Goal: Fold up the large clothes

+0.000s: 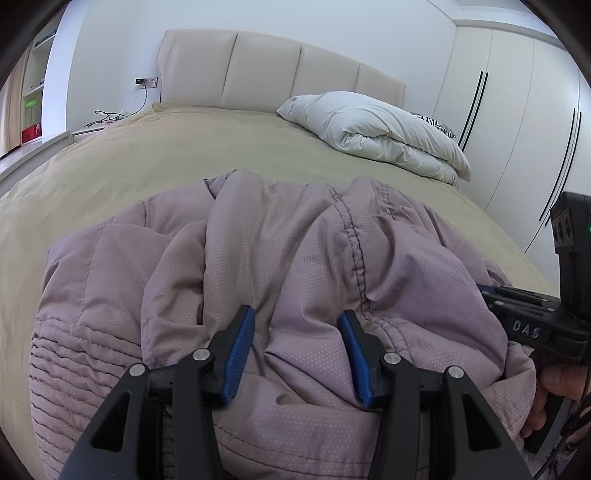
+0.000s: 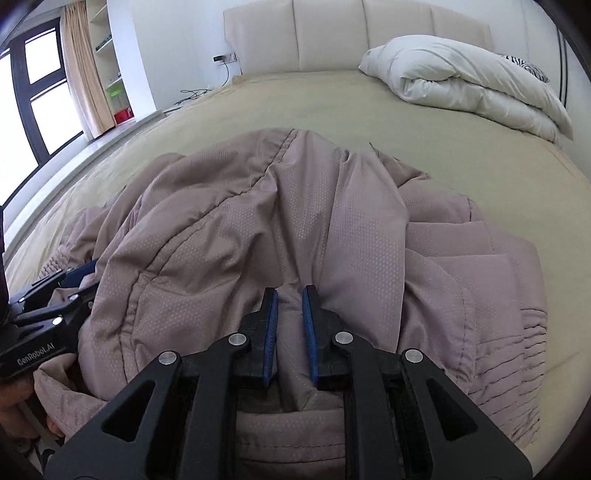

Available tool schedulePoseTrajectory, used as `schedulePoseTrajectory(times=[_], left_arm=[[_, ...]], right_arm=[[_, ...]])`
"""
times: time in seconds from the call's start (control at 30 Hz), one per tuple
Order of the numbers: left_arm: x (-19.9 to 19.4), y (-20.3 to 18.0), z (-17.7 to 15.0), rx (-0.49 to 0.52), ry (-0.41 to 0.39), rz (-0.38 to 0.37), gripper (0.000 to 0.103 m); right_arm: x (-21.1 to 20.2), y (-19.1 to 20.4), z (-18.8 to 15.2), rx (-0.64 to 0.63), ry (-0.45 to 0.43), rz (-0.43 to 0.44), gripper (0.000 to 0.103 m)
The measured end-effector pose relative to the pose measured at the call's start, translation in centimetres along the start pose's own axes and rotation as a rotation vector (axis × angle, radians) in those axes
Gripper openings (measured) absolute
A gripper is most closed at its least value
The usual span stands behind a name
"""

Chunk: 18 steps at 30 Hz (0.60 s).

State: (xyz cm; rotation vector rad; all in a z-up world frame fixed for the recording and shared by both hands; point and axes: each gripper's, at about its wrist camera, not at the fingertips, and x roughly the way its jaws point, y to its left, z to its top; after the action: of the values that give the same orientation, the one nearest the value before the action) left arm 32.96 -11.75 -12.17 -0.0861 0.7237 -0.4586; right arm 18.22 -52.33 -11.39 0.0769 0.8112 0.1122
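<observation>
1. Left gripper (image 1: 297, 321) stands wide apart over the mauve padded jacket (image 1: 258, 266), its blue pads (image 1: 236, 354) resting on the fabric without pinching it.
2. Right gripper (image 2: 290, 301) is nearly closed, clamping a jacket fold.
3. Jacket lies crumpled on the beige bed (image 1: 184, 147).

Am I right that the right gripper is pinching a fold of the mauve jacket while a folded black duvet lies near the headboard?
Not quite: the duvet is white, not black, as the right wrist view shows. The rest holds: the right gripper pinches a fold of the mauve jacket, and the duvet lies near the headboard.
</observation>
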Motion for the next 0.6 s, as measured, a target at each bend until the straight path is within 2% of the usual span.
schedulePoseTrajectory(times=[0.07,0.13,0.2,0.23,0.3,0.33,0.53,0.6], left_arm=[[0.0,-0.1,0.1,0.0,-0.002,0.0,0.051],[-0.1,0.0,0.0,-0.001,-0.003,0.0,0.051],[-0.2,0.1,0.0,-0.001,-0.005,-0.001,0.051],[-0.1,0.1,0.0,-0.001,-0.005,0.0,0.051],[-0.1,0.0,0.0,0.003,-0.005,0.004,0.051],[-0.1,0.0,0.0,0.002,-0.005,0.003,0.051],[-0.2,-0.2,0.1,-0.004,-0.01,-0.005,0.051],[-0.3,-0.1,0.2,-0.012,-0.016,-0.017,0.051]], right_arm=[[-0.7,-0.2,0.3,0.046,-0.001,0.013,0.014],[-2.9,-0.4,0.4,0.096,-0.088,0.072,0.014],[-4.0,0.6,0.3,0.062,-0.137,0.087,0.014],[-3.5,1.4,0.1,0.028,-0.107,0.08,0.014],[-0.6,2.7,-0.6,-0.034,0.033,0.055,0.015],[-0.1,3.0,-1.0,-0.047,0.044,0.036,0.015],[-0.7,1.7,-0.9,0.004,0.024,0.097,0.015],[-2.2,0.6,-0.6,0.052,-0.039,0.123,0.015]])
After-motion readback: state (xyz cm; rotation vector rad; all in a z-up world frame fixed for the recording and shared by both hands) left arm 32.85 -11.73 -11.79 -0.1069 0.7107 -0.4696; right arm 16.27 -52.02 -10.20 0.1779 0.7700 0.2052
